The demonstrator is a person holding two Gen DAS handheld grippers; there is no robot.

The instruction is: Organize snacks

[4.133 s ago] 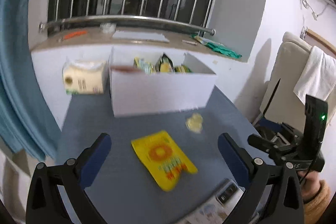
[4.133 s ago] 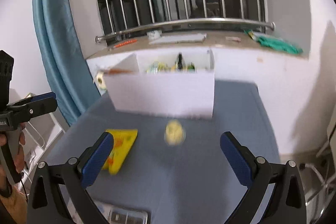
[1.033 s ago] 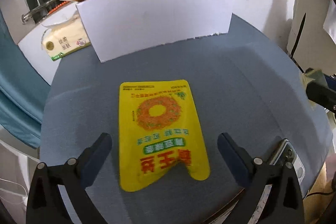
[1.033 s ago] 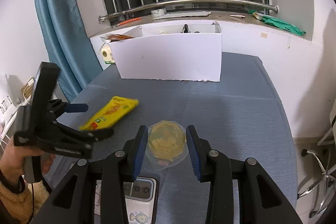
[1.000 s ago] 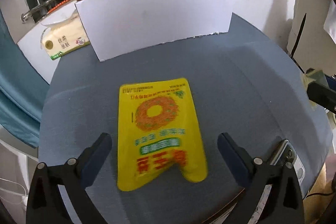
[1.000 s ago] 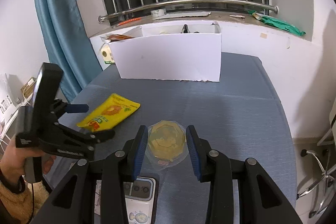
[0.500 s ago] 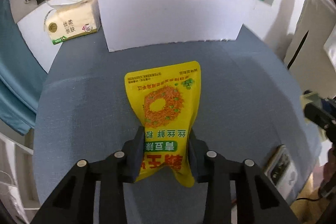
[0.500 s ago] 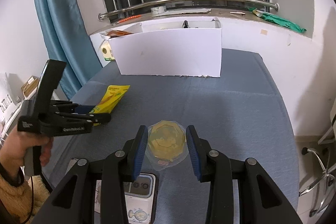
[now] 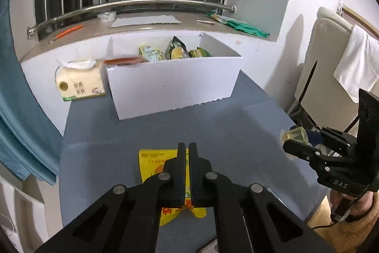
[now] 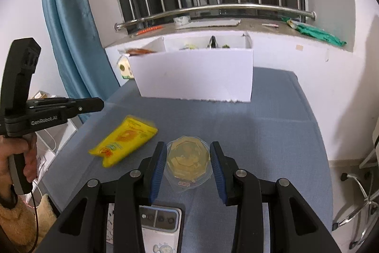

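A clear jelly cup (image 10: 188, 158) is being gripped between the blue pads of the right gripper (image 10: 188, 145), above the near part of the blue table (image 10: 272, 134). The left gripper (image 9: 188, 146) is being held with its jaws pressed together, gripping nothing. The yellow snack packet (image 10: 123, 140) is lying flat below it, near left. The white box (image 9: 173, 87) of snacks is standing at the far edge.

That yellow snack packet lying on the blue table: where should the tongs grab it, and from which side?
Probably by its notched short end, the one nearest the person. The yellow packet lies flat and thin on the table, so the left tongs would best come in low from that near side and pinch the edge, one finger over and one under.
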